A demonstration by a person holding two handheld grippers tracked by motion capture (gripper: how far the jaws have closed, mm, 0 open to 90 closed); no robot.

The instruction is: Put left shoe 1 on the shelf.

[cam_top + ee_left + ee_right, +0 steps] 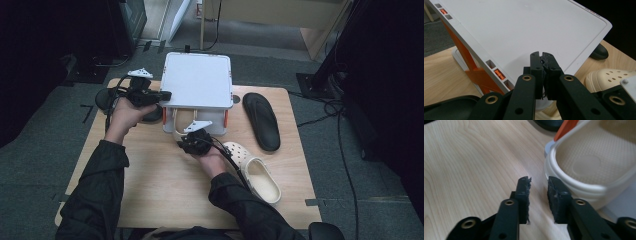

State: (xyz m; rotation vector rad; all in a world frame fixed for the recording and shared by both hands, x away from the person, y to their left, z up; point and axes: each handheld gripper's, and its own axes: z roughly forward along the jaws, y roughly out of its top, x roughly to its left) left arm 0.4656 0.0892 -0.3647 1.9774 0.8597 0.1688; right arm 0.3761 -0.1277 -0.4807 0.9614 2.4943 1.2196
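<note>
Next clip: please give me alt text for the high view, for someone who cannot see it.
A person's two hands hold tongs at a white lidded box on a wooden table: the left tongs at its left edge, the right tongs at its front side. A cream clog and a black sandal lie to the right.

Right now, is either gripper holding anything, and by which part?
Nothing is held. The left gripper is shut with nothing between its jaws, over the white plastic box lid; the right gripper is open above the wooden table.
</note>
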